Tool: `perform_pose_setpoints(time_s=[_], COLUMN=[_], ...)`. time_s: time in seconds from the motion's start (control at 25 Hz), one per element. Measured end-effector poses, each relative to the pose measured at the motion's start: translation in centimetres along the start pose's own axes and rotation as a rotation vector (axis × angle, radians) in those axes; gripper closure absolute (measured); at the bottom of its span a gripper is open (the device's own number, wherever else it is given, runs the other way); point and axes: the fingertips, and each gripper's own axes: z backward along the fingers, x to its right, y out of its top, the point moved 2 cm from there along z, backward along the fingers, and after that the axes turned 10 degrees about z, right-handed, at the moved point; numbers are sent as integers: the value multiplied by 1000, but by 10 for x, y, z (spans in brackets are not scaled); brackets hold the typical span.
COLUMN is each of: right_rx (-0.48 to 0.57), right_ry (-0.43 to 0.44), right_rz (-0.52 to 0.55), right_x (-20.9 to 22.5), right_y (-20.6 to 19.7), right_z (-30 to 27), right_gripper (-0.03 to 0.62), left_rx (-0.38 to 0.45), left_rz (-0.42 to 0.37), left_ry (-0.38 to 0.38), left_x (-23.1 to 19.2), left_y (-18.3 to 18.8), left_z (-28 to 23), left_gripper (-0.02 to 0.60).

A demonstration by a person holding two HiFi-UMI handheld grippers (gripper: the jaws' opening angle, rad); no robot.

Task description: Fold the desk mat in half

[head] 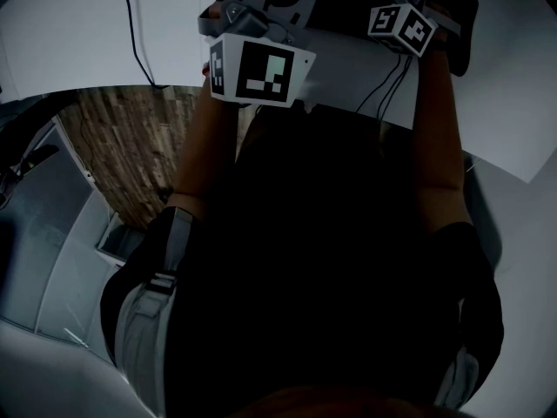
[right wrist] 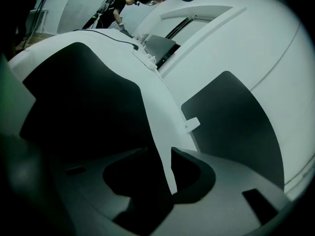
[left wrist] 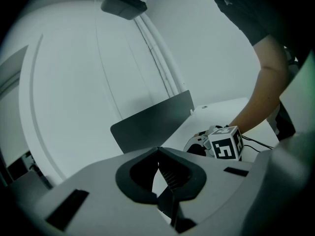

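The desk mat (right wrist: 83,107) lies dark on the white desk (right wrist: 157,107), filling the left half of the right gripper view, with its curved edge running down to the jaws at the lower centre. We cannot tell from this whether it is already doubled over.

The right gripper (right wrist: 160,154) stands with its jaws moderately apart. A wedge of bare desk shows between them and the mat sits just beside the left jaw, not pinched. The left gripper (left wrist: 158,151) has its tips together. Only a thin sliver of desk shows lower down between the pads, and we see nothing held there.

We judge the step to be at an edge of the mat, with the right jaws free of it, either before a grasp or after a release. If the mat is still flat, the next move calls for sliding one jaw under that edge and closing on it.

Only the right gripper view shows the mat clearly. The left gripper view shows the dark divider panel (left wrist: 152,122) and the other gripper at centre right. The head view is mostly filled by the person's torso (head: 331,259), with both marker cubes along the top.
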Motion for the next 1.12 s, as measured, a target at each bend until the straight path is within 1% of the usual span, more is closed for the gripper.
perform_pose_setpoints(time_s=[0.04,0.12,0.28,0.4,0.44,0.52,0.56,0.8,1.12], right_rx=[-2,-4,5,-1,-5,-12,-12,7,21], right_ry=[-5,-12,-35,-37,-31,-18,-16,-38,-69], right_rz=[-3,-6,-20,-2,2,-3,-7,-9,-63], right_x=[1,1,1,-2,0,5,8,21,30], right_y=[0,0,-2,-2,-2,0,2,10,18], right_z=[0,0,1,2,1,2,4,20,55], right_gripper=[450,448,454,459,455,416,410,405,404], left_rx=[0,-1,-3,0,3,10,14,37,73], left_rz=[0,0,0,-1,-1,0,1,-10,-30], left_ry=[0,2,0,-1,-1,1,2,3,3], left_x=[0,0,5,10,10,9,8,8,16], left_y=[0,0,0,0,1,4,6,14,25], left_z=[0,0,-1,-2,-2,-2,-1,5,27], left_gripper=[569,569,569,569,569,569,569,569,569])
